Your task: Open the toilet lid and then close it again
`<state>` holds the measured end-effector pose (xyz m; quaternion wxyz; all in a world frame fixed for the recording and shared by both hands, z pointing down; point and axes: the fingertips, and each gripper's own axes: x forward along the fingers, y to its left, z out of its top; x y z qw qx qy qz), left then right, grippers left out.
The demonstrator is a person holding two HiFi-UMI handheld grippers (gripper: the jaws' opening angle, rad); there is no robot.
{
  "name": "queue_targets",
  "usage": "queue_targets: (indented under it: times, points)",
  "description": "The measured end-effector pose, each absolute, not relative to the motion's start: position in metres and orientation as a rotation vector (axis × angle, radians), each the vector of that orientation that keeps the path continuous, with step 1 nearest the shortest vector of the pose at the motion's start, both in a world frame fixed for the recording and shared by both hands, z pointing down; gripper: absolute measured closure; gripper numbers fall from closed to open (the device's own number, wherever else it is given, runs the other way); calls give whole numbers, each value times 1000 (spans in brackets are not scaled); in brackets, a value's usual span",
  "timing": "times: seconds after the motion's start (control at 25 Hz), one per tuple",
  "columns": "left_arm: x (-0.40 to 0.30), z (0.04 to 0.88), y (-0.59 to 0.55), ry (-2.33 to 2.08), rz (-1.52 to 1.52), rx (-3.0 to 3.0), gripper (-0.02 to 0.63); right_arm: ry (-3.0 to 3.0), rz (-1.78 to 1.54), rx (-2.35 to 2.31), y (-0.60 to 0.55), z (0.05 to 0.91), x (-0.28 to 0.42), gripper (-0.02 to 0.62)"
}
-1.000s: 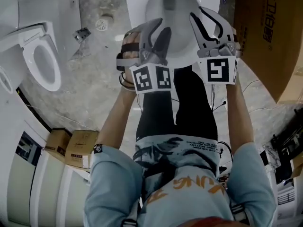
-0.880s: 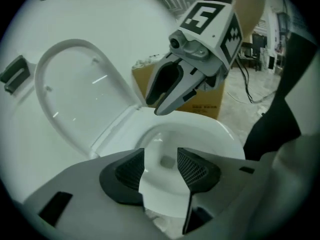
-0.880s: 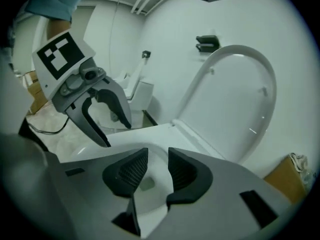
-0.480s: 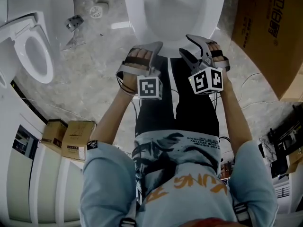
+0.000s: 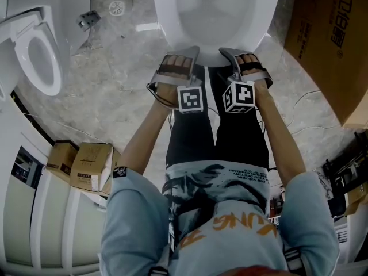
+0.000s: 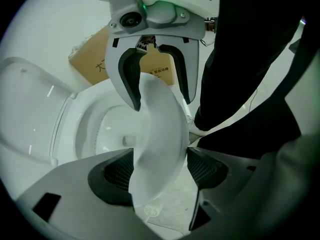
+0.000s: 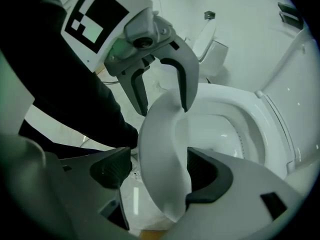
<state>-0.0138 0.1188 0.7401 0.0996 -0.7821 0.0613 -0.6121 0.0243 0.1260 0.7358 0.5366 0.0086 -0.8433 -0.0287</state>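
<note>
A white toilet stands at the top of the head view. Its lid is raised and the bowl shows. Both grippers hang over the front rim, pointing steeply down. My left gripper has its jaws opening wide, with the rim between the pads. My right gripper stands beside it, jaws also opening, astride the same rim. Neither one clamps the rim. Each gripper view shows the other gripper across the rim.
A second toilet stands at the left. A large cardboard box is at the right and small boxes at the lower left. A floor drain and loose cables lie on the stone floor. The person's dark trouser legs stand just before the bowl.
Both grippers have dropped from over the bowl to its near rim. Their jaws have spread wider on the way.
</note>
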Motion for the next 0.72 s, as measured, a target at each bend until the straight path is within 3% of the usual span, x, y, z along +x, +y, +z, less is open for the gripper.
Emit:
queue_targets:
  times: [0.44,0.72]
  points:
    - [-15,755,107,173,-1748,-2192,249,-1896,-135,61,122,762,14,262]
    - [-18,745,120,19,-1748,-2205,301,-1861,-72,-26,128,756,15,288]
